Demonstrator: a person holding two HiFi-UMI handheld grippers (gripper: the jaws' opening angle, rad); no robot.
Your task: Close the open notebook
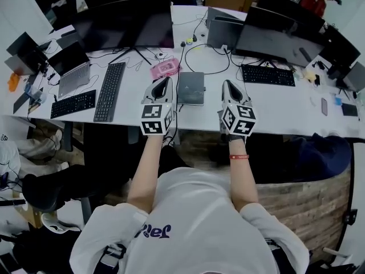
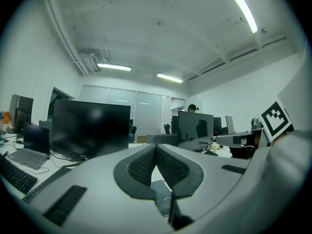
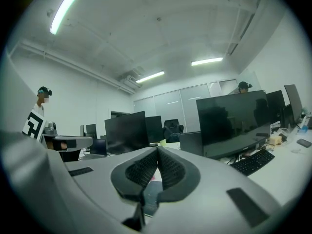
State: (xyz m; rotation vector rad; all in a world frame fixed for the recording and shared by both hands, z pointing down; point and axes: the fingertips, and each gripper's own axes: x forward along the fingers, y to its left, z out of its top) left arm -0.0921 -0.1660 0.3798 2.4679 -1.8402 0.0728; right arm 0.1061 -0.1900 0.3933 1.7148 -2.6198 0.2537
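A person is holding the left gripper (image 1: 165,83) and right gripper (image 1: 227,86) level over the worktop's (image 1: 274,104) front edge, both pairs of jaws pressed together and empty. Between them the grey notebook (image 1: 190,88) is lying shut near that edge, suggesting the closing is finished.

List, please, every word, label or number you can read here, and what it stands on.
"Rel", uncertain and partly creased: blue print on the white T-shirt.
Cubes on the left gripper and right gripper: square patterns, no letters.
Mark on the notebook cover: too small to read.
Keys of the keyboard: too small to read.
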